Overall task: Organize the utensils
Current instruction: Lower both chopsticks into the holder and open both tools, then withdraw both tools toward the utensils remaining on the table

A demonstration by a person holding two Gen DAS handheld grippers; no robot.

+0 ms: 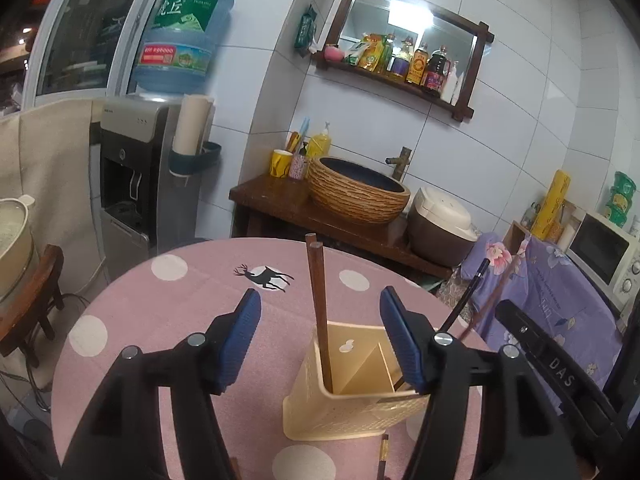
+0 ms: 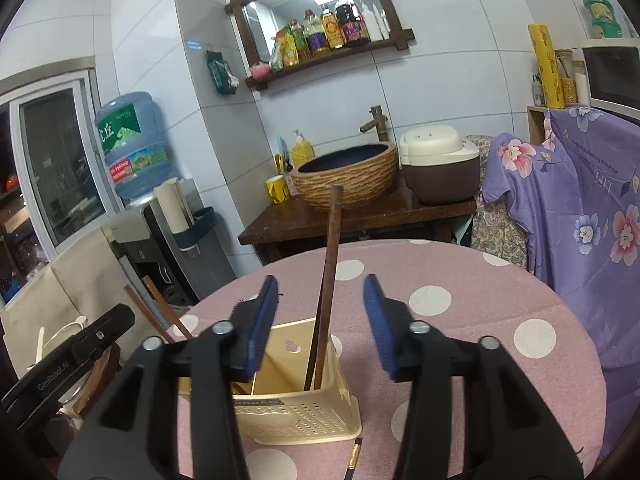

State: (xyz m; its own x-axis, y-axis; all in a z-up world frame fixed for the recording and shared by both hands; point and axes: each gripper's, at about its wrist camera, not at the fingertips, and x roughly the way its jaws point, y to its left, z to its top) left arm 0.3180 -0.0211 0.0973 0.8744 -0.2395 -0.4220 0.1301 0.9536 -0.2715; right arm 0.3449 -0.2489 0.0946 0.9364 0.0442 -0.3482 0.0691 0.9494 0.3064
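A cream perforated utensil holder [image 1: 352, 392] [image 2: 296, 412] stands on the round pink polka-dot table [image 1: 168, 320] [image 2: 460, 280]. A pair of brown chopsticks [image 1: 318, 308] stands upright in its left compartment. My left gripper [image 1: 320, 300] is open around them, with its blue pads clear on both sides. A second brown pair [image 2: 330, 280] leans in the right compartment between the fingers of my open right gripper [image 2: 321, 284], untouched. One dark chopstick with a gold band [image 1: 384, 456] [image 2: 354, 456] lies on the table in front of the holder.
Behind the table a wooden stand [image 1: 280, 208] carries a woven basin [image 1: 356, 192] and a rice cooker [image 1: 440, 220]. A water dispenser [image 1: 140, 184] is at the left. Furniture draped in purple floral cloth [image 2: 580, 208], with a microwave [image 1: 604, 252] on top, crowds the right.
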